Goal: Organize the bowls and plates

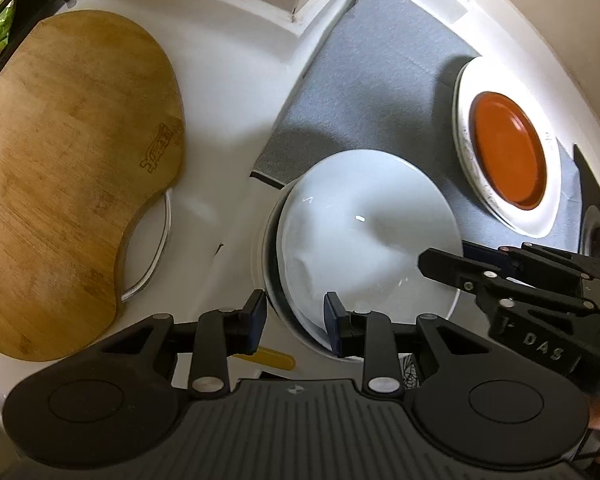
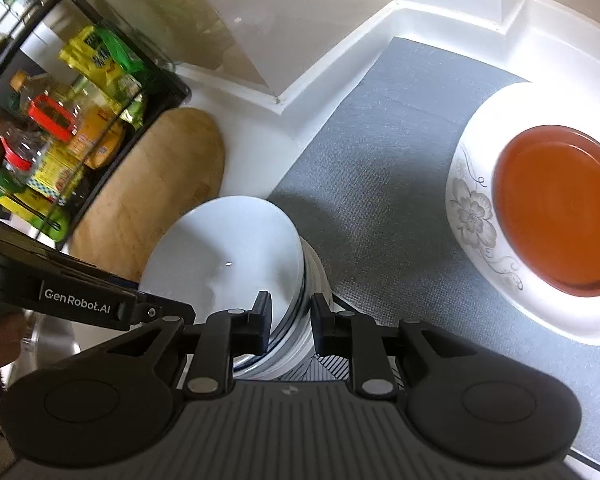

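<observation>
White stacked bowls (image 1: 364, 232) sit on the tabletop (image 1: 228, 120), rim grasped by left tongs (image 1: 296, 320) and right tongs (image 2: 290, 322).

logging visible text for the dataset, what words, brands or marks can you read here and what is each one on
"DAS" on the body of the right gripper, in the left wrist view.
"GenRobot.AI" on the side of the left gripper, in the right wrist view.
Burned-in mark on the wooden cutting board: not readable.
Print on the yellow and green packets and bottles in the black rack: too small and blurred to read.
</observation>
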